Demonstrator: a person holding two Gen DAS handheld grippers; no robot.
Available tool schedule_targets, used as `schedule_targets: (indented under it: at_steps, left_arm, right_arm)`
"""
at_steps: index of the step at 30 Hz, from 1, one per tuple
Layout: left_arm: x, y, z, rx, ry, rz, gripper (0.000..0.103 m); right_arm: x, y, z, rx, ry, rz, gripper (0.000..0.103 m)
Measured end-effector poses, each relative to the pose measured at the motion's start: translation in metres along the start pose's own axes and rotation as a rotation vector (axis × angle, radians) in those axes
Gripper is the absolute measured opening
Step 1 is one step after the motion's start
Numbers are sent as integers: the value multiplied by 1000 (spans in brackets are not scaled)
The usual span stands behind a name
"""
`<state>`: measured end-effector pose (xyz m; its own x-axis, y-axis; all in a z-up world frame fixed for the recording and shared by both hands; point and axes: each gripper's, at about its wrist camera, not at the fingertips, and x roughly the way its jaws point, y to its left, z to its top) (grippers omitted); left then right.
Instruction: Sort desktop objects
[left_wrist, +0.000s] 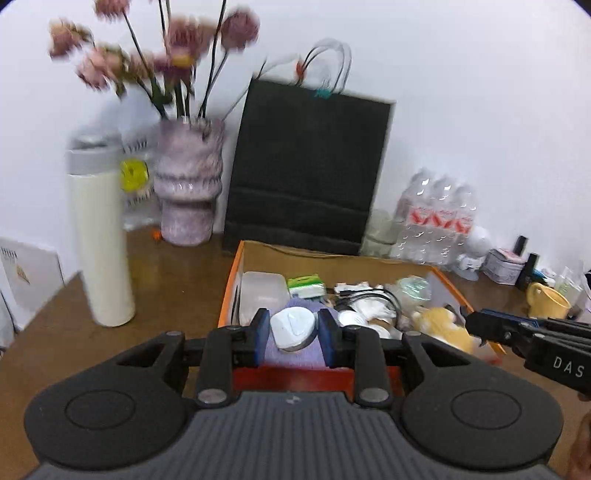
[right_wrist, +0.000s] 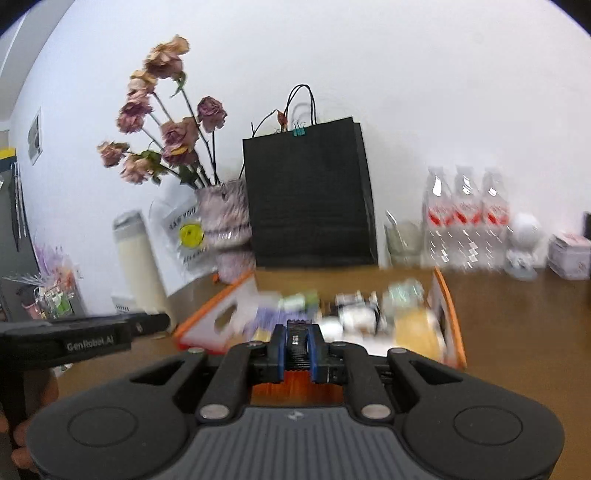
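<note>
We hold the left gripper (left_wrist: 293, 338) low over the near edge of an orange-rimmed box (left_wrist: 231, 280) that sits on the brown surface (left_wrist: 177, 280), and its jaws are set moderately wide around a white, rounded object (left_wrist: 294, 328); motion blur keeps us from telling whether the blue pads actually press it or only frame it. That white object lies over something lilac (left_wrist: 295, 352) at the near end of the box. Further in, the box holds a clear plastic container (left_wrist: 264, 291), a green and white packet (left_wrist: 306, 285), a tangle of black cable (left_wrist: 373, 297) and a yellow soft toy (left_wrist: 441, 325). Our right gripper (right_wrist: 297, 349) has its jaws drawn narrow on a small black ribbed object (right_wrist: 296, 345), gripped upright between the blue pads just above the near rim of the same box (right_wrist: 448, 314). Behind the box a black paper bag (left_wrist: 308, 170) stands against the wall, with a mottled pink vase (left_wrist: 188, 188) of faded flowers to its left and a tall cream flask (left_wrist: 101, 236) further left. To the right are wrapped water bottles (left_wrist: 437, 218) and a yellow mug (left_wrist: 546, 301).
</note>
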<state>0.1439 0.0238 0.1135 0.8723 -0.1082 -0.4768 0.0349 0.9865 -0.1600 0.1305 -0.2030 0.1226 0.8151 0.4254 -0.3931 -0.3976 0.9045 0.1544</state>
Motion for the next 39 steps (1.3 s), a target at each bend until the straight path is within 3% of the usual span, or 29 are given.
schedule_targets:
  at_steps: [4, 6, 10, 11, 13, 15, 16, 17, 19, 21, 23, 24, 28, 34, 37, 39]
  left_arm:
    - [72, 9, 31, -11, 164, -9, 29]
    - [101, 9, 31, 48, 220, -45, 29]
    - [133, 11, 13, 77, 312, 21, 29]
    - [136, 12, 11, 74, 317, 10, 33]
    - [131, 12, 10, 99, 293, -23, 61]
    - [126, 10, 11, 121, 278, -40, 69]
    - [124, 9, 13, 129, 271, -34, 69]
    - [121, 9, 16, 131, 268, -25, 69]
    - [115, 10, 25, 120, 267, -26, 73]
    - [106, 10, 35, 92, 279, -22, 86]
    - [101, 9, 44, 58, 313, 0, 97]
    - [100, 9, 48, 40, 341, 16, 102]
    - [97, 4, 49, -2, 457, 76, 103]
    - [80, -3, 36, 3, 480, 143, 103]
    - [59, -12, 38, 26, 428, 158, 103]
    - [41, -19, 38, 68, 349, 149, 103]
  right_arm:
    - [77, -15, 31, 13, 135, -11, 11]
    - [117, -23, 36, 37, 236, -26, 11]
    - [172, -42, 32, 153, 409, -18, 11]
    - [183, -44, 29, 166, 451, -13, 11]
    - [194, -44, 23, 175, 496, -23, 15]
    - [201, -39, 22, 151, 519, -44, 18]
    - [203, -38, 22, 151, 533, -32, 27]
    - [203, -39, 23, 160, 536, -13, 38]
    - [200, -40, 28, 157, 540, -10, 44]
    - [190, -40, 36, 137, 541, -29, 51]
    - [180, -40, 45, 110, 548, -53, 71]
    - [173, -40, 49, 89, 551, -84, 75]
    - [141, -51, 59, 36, 564, -175, 95]
    - [96, -74, 58, 94, 569, -265, 95]
    - [78, -71, 54, 105, 543, -275, 96]
    - [66, -63, 52, 93, 495, -262, 96]
